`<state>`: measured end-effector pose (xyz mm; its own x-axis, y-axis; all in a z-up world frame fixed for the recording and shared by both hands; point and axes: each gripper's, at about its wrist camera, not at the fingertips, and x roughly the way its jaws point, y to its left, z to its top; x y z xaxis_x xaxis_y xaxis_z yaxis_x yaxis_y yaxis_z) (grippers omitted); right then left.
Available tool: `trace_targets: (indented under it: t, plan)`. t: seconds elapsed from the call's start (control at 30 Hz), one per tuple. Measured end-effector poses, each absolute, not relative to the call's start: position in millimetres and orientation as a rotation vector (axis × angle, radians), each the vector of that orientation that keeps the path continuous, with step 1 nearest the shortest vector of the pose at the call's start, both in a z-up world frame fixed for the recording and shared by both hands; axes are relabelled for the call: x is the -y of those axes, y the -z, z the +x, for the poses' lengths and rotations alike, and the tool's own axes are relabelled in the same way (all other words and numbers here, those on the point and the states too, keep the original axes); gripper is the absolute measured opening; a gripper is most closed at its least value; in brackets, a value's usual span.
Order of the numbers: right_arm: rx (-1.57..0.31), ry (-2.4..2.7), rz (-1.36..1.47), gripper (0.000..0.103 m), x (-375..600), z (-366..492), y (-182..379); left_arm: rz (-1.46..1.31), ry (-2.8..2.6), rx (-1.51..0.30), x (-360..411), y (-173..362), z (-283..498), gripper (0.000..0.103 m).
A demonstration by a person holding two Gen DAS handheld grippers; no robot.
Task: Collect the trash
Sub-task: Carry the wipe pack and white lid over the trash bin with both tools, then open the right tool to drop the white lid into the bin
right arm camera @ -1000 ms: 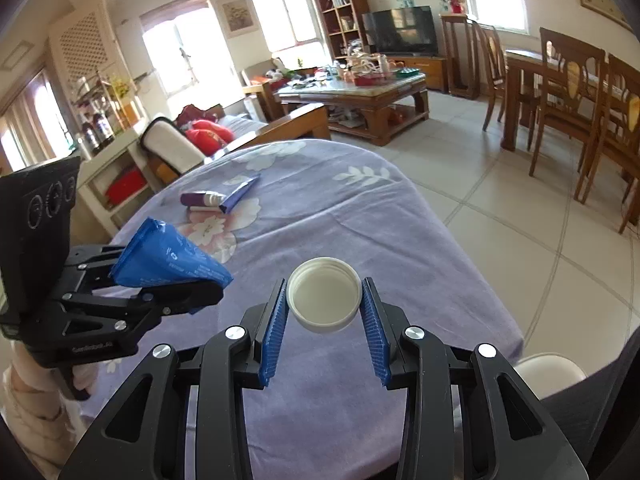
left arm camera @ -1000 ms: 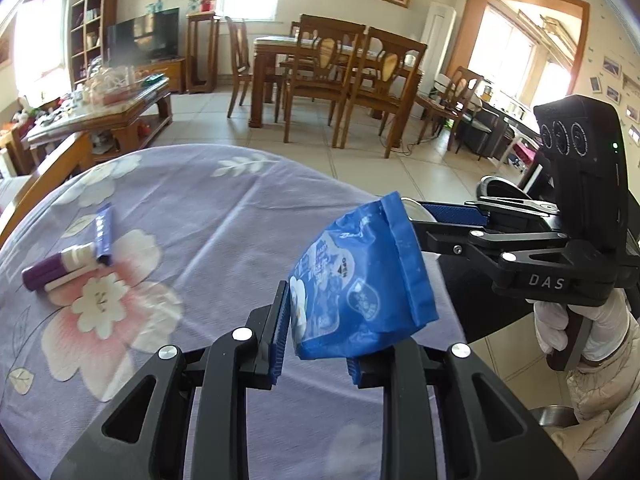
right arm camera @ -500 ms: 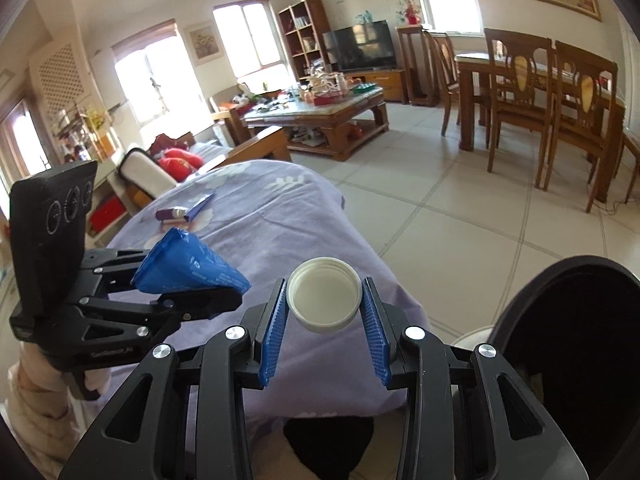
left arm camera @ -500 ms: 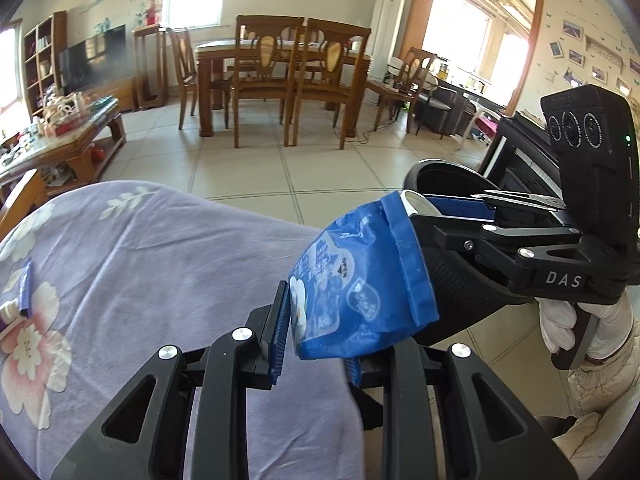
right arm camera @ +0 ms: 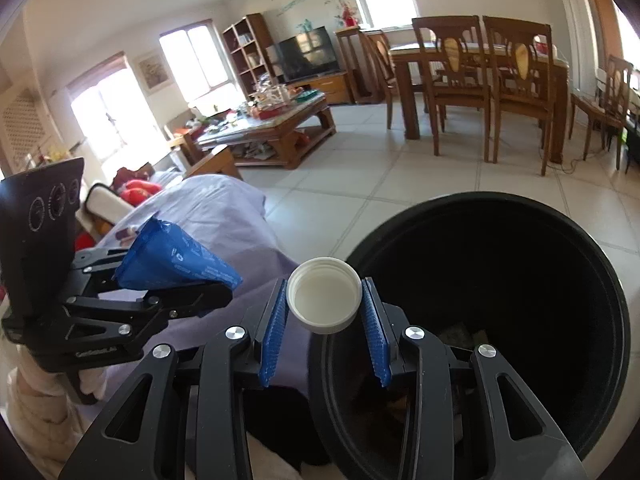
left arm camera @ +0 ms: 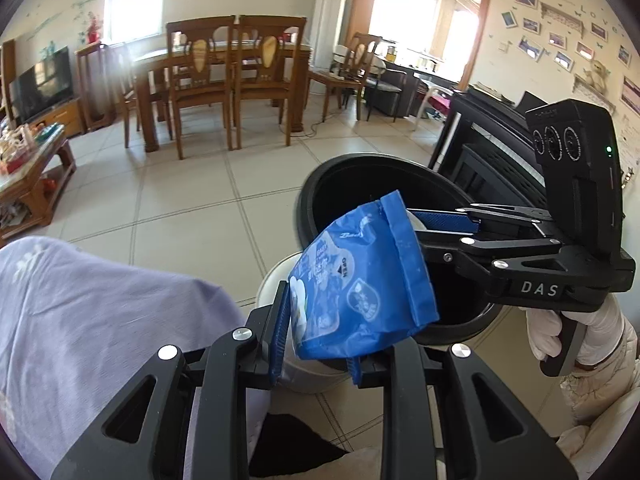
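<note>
Purple cloth (left arm camera: 100, 320): a lilac cover with faint flower print fills the lower left of the left wrist view; in the right wrist view it sits left of centre, and a small item lying on it is too small to make out.

Left gripper (left arm camera: 316, 336): its 2 blue-padded fingers are closed tight on the lower part of the blue pouch, which stands up and leans right between them.

Blue pouch (left arm camera: 360, 280): a crumpled blue snack bag with white print. "OPEN" beside a small arrow can be read; the brand script near the top is too creased and blurred to read. Its lower edge is hidden behind the fingers. It is held in the air, in front of the near rim of the bin.

White lid (right arm camera: 324, 295): a round white screw cap, hollow side facing the camera, with no writing visible. It hangs over the left rim of the bin.

Right gripper (right arm camera: 325, 312): partly open, just as wide as the cap, both blue pads pressing the cap's sides. In the left wrist view its side reads "DAS", and a white-gloved hand holds its handle.

Black bin (right arm camera: 600, 280): a round black trash can on the tiled floor, mouth open. Its inside is dark; a few scraps at the bottom cannot be identified. Its lower right edge is cut off by the frame.
</note>
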<state>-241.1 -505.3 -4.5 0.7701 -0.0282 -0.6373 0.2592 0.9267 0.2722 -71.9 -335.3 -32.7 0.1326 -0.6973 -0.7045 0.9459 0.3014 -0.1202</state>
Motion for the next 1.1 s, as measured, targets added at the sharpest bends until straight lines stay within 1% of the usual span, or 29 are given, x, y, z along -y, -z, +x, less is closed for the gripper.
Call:
trace_targets:
  t: [0.3, 0.5, 0.77, 1.1]
  plan:
    - [-0.668, 0.254, 0.422, 0.037, 556.9, -290.9, 21.4, 0.446, 1.326, -0.771, 386.1, 45.6, -92.9, 0.025]
    - [-0.681, 0.307, 0.453, 0.037, 581.6, -311.1, 39.2, 0.489, 1.365, -0.785, 418.5, 64.1, -105.2, 0.025]
    - [-0.728, 0.368, 0.457, 0.037, 599.7, -318.2, 71.5, 0.555, 1.377, -0.809, 440.6, 89.3, -113.6, 0.025]
    - [-0.737, 0.375, 0.42, 0.037, 601.6, -312.6, 80.4, 0.589, 1.375, -0.825, 448.4, 102.6, -119.1, 0.025]
